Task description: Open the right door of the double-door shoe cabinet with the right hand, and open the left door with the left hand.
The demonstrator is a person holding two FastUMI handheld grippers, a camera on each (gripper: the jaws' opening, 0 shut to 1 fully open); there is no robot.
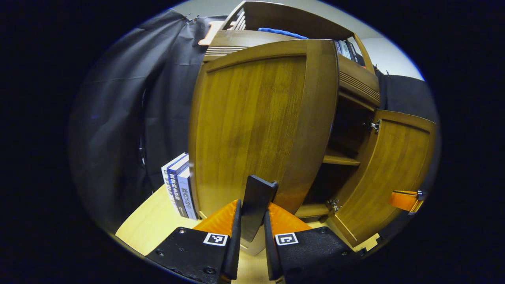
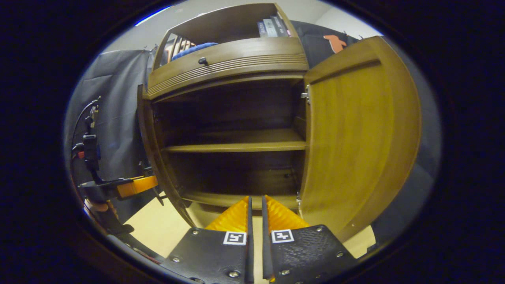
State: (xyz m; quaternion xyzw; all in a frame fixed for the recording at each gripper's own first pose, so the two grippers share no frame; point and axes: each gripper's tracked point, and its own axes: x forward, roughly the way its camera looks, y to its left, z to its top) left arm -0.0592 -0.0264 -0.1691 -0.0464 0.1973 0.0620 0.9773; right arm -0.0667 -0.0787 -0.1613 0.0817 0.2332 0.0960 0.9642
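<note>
My left gripper is clamped on the left door's dark handle — stiff, hinged wood, I judge. Right gripper fingers nearly together, empty; right door open.

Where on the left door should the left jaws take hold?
On the handle, a flat upright tab near the left door's free edge, low down. Come straight at the door face, jaws either side of the tab; the left gripper does so here. The tab is thin, so a side pinch fits.
</note>
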